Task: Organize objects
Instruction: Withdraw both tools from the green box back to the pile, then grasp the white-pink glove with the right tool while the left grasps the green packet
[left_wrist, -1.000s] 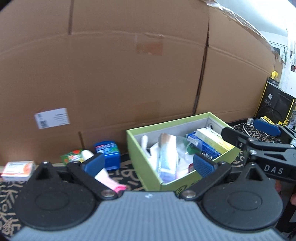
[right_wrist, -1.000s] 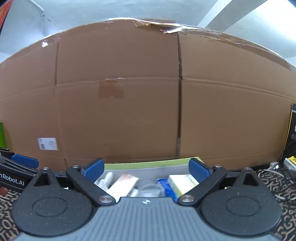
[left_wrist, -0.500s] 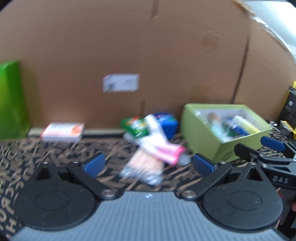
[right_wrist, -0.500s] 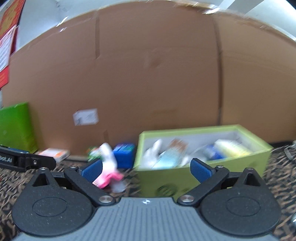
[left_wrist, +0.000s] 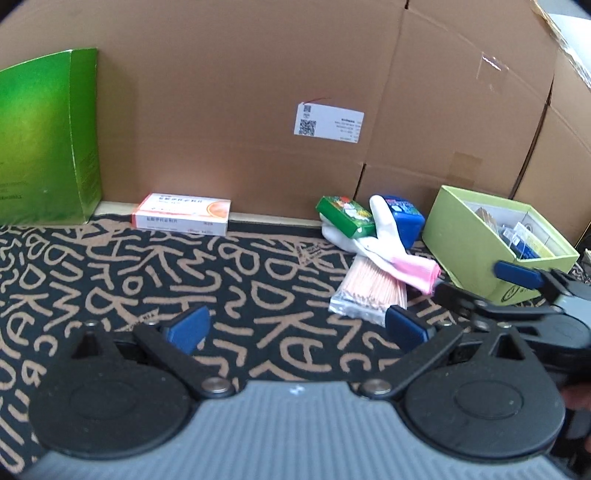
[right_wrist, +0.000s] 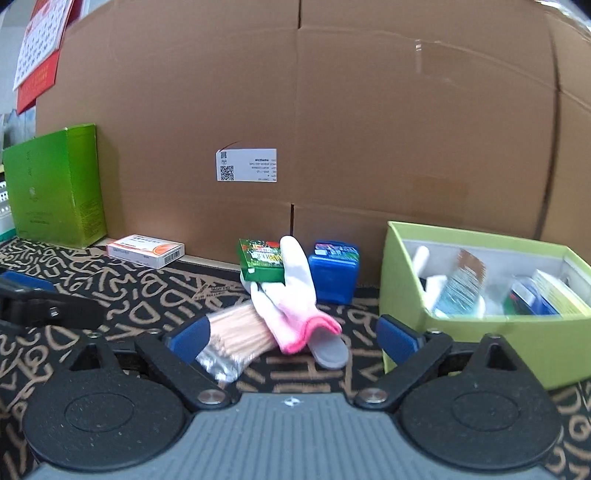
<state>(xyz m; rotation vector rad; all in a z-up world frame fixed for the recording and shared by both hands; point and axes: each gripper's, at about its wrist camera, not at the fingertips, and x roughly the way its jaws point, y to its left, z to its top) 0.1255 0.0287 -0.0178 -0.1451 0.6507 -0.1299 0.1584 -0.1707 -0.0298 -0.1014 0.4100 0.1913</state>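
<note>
A white glove with a pink cuff (right_wrist: 291, 295) lies on the patterned mat (left_wrist: 155, 266), draped over a packet of thin sticks (right_wrist: 236, 332) and touching a small green box (right_wrist: 260, 260). A blue case (right_wrist: 334, 271) stands just behind, beside the lime-green open box (right_wrist: 480, 339) holding several items. A white-and-orange carton (left_wrist: 183, 214) rests near the cardboard wall (right_wrist: 332, 110), by a tall green box (left_wrist: 48, 136). The left gripper (left_wrist: 295, 326) and right gripper (right_wrist: 293, 338) both hang spread wide, holding nothing.
</note>
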